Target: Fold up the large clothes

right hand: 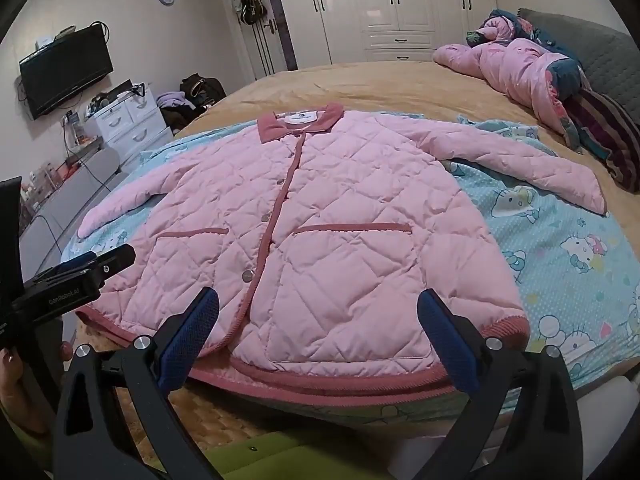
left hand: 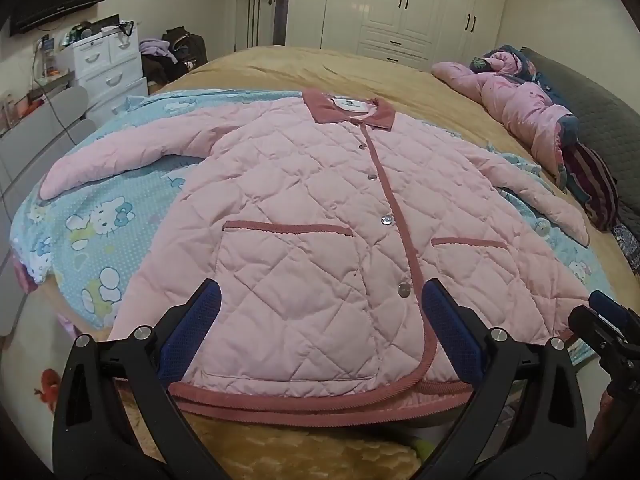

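Note:
A pink quilted jacket (left hand: 304, 208) with a dark pink collar, trim and snap buttons lies flat and face up on a blue cartoon-print sheet (left hand: 120, 216), both sleeves spread out. It also shows in the right wrist view (right hand: 328, 216). My left gripper (left hand: 320, 300) is open and empty, just above the hem on the jacket's left half. My right gripper (right hand: 318, 300) is open and empty above the hem on the right half. The right gripper shows at the edge of the left wrist view (left hand: 604, 320), and the left gripper at the edge of the right wrist view (right hand: 96, 268).
The sheet lies on a tan bed (left hand: 360, 68). A heap of pink and dark bedding (left hand: 532, 116) is at the bed's far right by a grey headboard (right hand: 592, 48). White drawers (left hand: 108, 68), a wall television (right hand: 66, 68) and white wardrobes (right hand: 392, 4) stand beyond.

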Demonstrator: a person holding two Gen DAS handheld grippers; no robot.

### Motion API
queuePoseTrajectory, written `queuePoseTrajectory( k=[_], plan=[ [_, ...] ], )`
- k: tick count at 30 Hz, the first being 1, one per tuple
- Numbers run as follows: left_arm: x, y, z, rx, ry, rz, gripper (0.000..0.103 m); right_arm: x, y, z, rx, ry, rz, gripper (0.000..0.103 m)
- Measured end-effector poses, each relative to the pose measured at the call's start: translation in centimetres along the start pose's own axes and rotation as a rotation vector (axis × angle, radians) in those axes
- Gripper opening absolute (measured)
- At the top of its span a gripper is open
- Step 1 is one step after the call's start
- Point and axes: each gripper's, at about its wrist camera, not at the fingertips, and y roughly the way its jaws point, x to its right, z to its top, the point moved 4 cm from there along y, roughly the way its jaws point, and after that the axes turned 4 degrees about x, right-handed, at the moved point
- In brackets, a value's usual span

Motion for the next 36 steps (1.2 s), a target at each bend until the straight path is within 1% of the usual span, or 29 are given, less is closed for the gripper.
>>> queuePoseTrajectory(
  k=[23,36],
  plan=[
    [0.36,-0.18,0.08,0.007,0.004,-0.001,0.094,-0.11,-0.12,-0.13,0.011,-0.004,-0.006,0.099],
    [0.17,0.18,0.13,-0.003,0.005,0.001,0.094,0.28,0.54,-0.39,-0.007,0.000,-0.001,0.099]
  ],
)
